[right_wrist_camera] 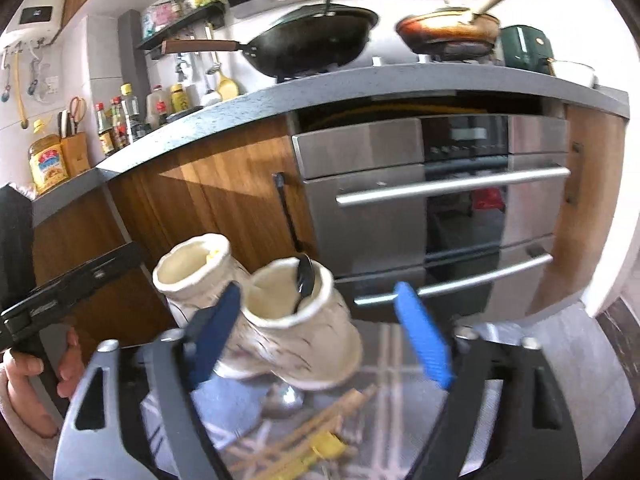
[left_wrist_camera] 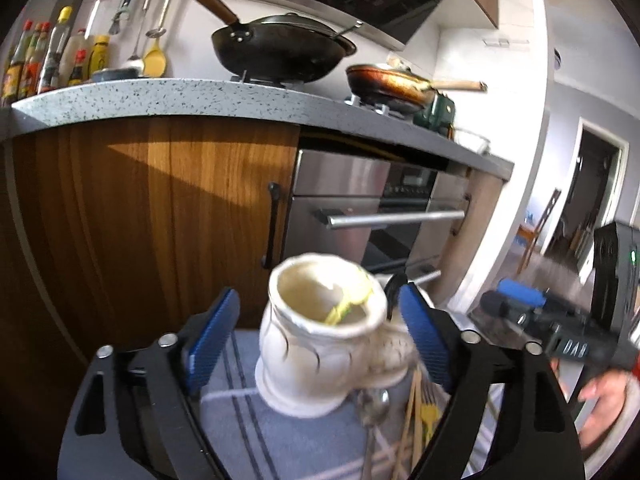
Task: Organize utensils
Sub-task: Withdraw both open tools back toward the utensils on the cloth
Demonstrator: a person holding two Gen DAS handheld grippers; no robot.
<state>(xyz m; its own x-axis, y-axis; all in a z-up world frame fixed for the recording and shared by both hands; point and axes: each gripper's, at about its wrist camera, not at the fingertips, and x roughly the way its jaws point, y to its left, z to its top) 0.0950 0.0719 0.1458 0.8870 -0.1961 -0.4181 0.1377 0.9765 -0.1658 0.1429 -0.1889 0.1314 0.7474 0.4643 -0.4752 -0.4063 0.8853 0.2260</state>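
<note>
Two cream ceramic holders stand side by side on a grey striped cloth (left_wrist_camera: 256, 436). In the left wrist view the near holder (left_wrist_camera: 320, 344) sits between the open fingers of my left gripper (left_wrist_camera: 320, 340), with something yellow at its rim. In the right wrist view my right gripper (right_wrist_camera: 324, 332) is open around the right holder (right_wrist_camera: 296, 336), which has a black utensil (right_wrist_camera: 305, 276) in it; the left holder (right_wrist_camera: 192, 272) stands behind. Wooden chopsticks (right_wrist_camera: 316, 428), a metal spoon (right_wrist_camera: 280, 398) and a yellow utensil (right_wrist_camera: 328, 450) lie on the cloth in front.
Behind are wooden cabinet doors (left_wrist_camera: 160, 208) and a steel oven with bar handles (right_wrist_camera: 452, 188). On the counter (left_wrist_camera: 160, 96) above stand a black wok (left_wrist_camera: 280, 48), a frying pan (left_wrist_camera: 388, 84) and sauce bottles (left_wrist_camera: 44, 60). The other gripper (left_wrist_camera: 560, 320) shows at right.
</note>
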